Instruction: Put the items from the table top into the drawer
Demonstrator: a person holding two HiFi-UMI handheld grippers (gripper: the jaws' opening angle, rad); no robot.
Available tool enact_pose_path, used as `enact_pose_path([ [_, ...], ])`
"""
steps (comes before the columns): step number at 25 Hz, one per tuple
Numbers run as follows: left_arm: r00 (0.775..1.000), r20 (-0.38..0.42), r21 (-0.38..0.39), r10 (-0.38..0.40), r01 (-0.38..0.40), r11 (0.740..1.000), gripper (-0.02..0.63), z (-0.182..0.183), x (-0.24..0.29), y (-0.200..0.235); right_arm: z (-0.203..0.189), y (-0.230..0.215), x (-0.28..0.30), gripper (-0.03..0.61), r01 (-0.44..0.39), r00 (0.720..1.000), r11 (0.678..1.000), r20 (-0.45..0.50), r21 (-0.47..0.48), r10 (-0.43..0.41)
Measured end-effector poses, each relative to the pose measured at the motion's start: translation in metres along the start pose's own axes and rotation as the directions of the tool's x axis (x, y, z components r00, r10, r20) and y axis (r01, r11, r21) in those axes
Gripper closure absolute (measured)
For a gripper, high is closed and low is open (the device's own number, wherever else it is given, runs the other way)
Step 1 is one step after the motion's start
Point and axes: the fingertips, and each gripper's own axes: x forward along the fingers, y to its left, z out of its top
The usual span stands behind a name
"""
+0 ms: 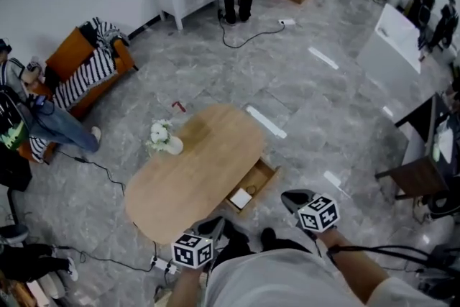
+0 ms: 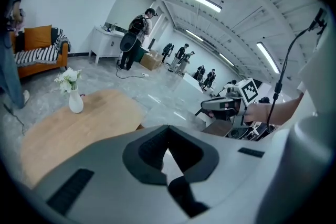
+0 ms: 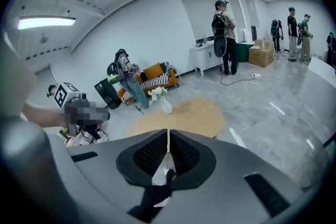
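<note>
An oval wooden table [image 1: 194, 176] carries a white vase of flowers [image 1: 164, 139] near its left edge. A drawer [image 1: 260, 176] stands pulled out from the table's right side, with a white item [image 1: 240, 198] inside. Both grippers are held up close to my body, apart from the table. My left gripper [image 1: 213, 228] is shut and empty, as its own view shows [image 2: 168, 136], above the table [image 2: 79, 123] and vase [image 2: 75, 99]. My right gripper [image 1: 296, 199] is also shut with nothing in it [image 3: 168, 139], pointing towards the table [image 3: 184, 118] and vase [image 3: 165, 105].
An orange sofa [image 1: 75, 65] with a striped blanket stands at the left, with a seated person [image 1: 29, 118] beside it. Cables [image 1: 100, 169] run over the floor near the table. A small red object [image 1: 178, 106] lies behind it. A dark chair [image 1: 413, 176] is at the right.
</note>
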Motion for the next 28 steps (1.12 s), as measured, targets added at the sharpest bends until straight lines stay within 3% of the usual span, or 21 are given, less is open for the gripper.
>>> enact_pose_path([
  [6,0.994,0.077,-0.035,0.076,-0.074,0.997,0.612,-0.021,-0.009,-0.037,-0.019,-0.013,-0.052,0.54,-0.037,0.999,0.999,0.032,0.022,0.036],
  [15,0.969,0.201,-0.061,0.142,-0.132,0.989,0.612,-0.032,-0.03,-0.092,-0.032,-0.006,-0.091,0.54,-0.099,0.992,0.993,0.074,-0.068,0.104],
  [21,0.963,0.214,-0.035,0.162,-0.158,0.987,0.612,-0.04,-0.045,-0.11,-0.027,0.006,-0.101,0.54,-0.118,0.987,0.989,0.103,-0.088,0.127],
  [28,0.966,0.21,-0.008,0.154,-0.155,0.988,0.612,-0.043,-0.062,-0.108,-0.027,0.017,-0.109,0.54,-0.079,0.986,0.994,0.143,-0.072,0.088],
])
